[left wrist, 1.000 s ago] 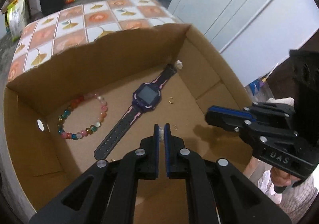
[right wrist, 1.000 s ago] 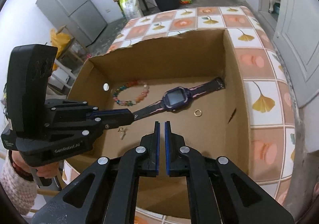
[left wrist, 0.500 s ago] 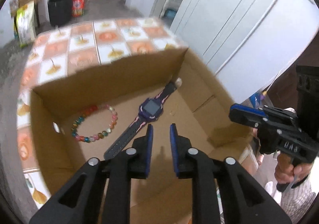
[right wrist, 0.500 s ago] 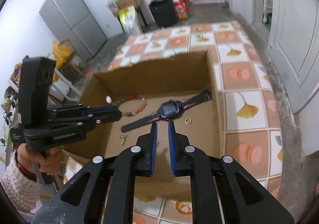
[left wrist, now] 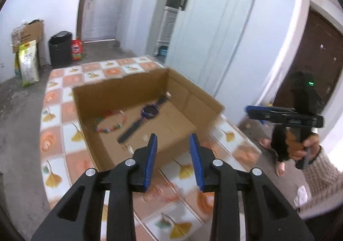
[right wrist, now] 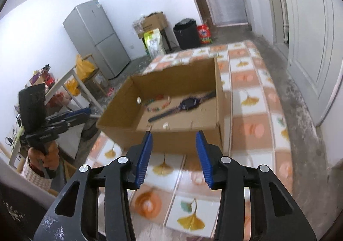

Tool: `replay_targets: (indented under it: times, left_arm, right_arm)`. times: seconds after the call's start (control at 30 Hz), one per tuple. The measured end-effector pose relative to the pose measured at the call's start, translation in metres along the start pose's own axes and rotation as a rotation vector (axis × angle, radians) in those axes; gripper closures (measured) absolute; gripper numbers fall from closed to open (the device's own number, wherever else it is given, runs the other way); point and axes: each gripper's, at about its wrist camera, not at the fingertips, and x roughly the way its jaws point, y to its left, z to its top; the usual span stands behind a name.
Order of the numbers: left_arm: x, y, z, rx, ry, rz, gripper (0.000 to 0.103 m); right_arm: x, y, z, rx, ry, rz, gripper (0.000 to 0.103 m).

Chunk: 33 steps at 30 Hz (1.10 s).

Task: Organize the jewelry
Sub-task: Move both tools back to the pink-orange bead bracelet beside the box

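A white-walled room with a grey floor holds a tiled bench [left wrist: 64,116] patterned with orange squares and yellow leaves. An open cardboard box [left wrist: 128,90] sits on it, ahead of and below both tongs.

The left tongs [left wrist: 173,146] hang above the bench's near tiles, short of the box's near wall; their blue-padded jaws are opening and nothing lies between them. The right tongs [right wrist: 174,144] hang likewise over the tiles just before the box, jaws opening and empty. Each pair appears in the other's view, off to the side and clear of the box, gripped by a hand [left wrist: 300,146] in a knitted sleeve.

Inside the box, beyond the left tongs, a dark purple watch [left wrist: 148,115] lies flat with its strap stretched diagonally. A bracelet of coloured beads [left wrist: 111,122] lies just to its left, close but apart. Small pale trinkets [left wrist: 128,147] rest on the box floor near the near wall, too blurred to identify.

A black bin [right wrist: 186,32] and a grey fridge [right wrist: 96,39] stand far beyond the bench.
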Motion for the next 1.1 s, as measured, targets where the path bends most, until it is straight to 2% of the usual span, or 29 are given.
replay_targets:
  times: [0.13, 0.3, 0.47, 0.63, 0.73, 0.9, 1.1]
  left_arm:
    - [0.021, -0.012, -0.032, 0.036, 0.081, -0.010, 0.068]
    - [0.063, -0.026, -0.070, 0.088, 0.184, 0.076, 0.067]
    - [0.091, -0.037, -0.087, 0.130, 0.212, 0.090, 0.067]
    - [0.113, -0.039, -0.092, 0.130, 0.231, 0.152, 0.067]
    - [0.120, -0.034, -0.095, 0.092, 0.251, 0.144, 0.067]
    - [0.123, -0.032, -0.098, 0.075, 0.251, 0.152, 0.067]
    - [0.120, -0.030, -0.100, 0.067, 0.248, 0.166, 0.078]
  right_arm:
    - [0.032, -0.008, -0.028, 0.074, 0.077, -0.010, 0.062]
    - [0.061, -0.015, -0.045, 0.136, 0.132, -0.025, 0.062]
    - [0.072, -0.017, -0.052, 0.159, 0.136, -0.050, 0.062]
    - [0.084, -0.013, -0.055, 0.091, 0.123, -0.129, 0.062]
    - [0.094, -0.008, -0.056, 0.025, 0.121, -0.178, 0.062]
    - [0.107, -0.008, -0.056, -0.030, 0.118, -0.197, 0.065]
    - [0.116, -0.011, -0.055, -0.099, 0.126, -0.203, 0.072]
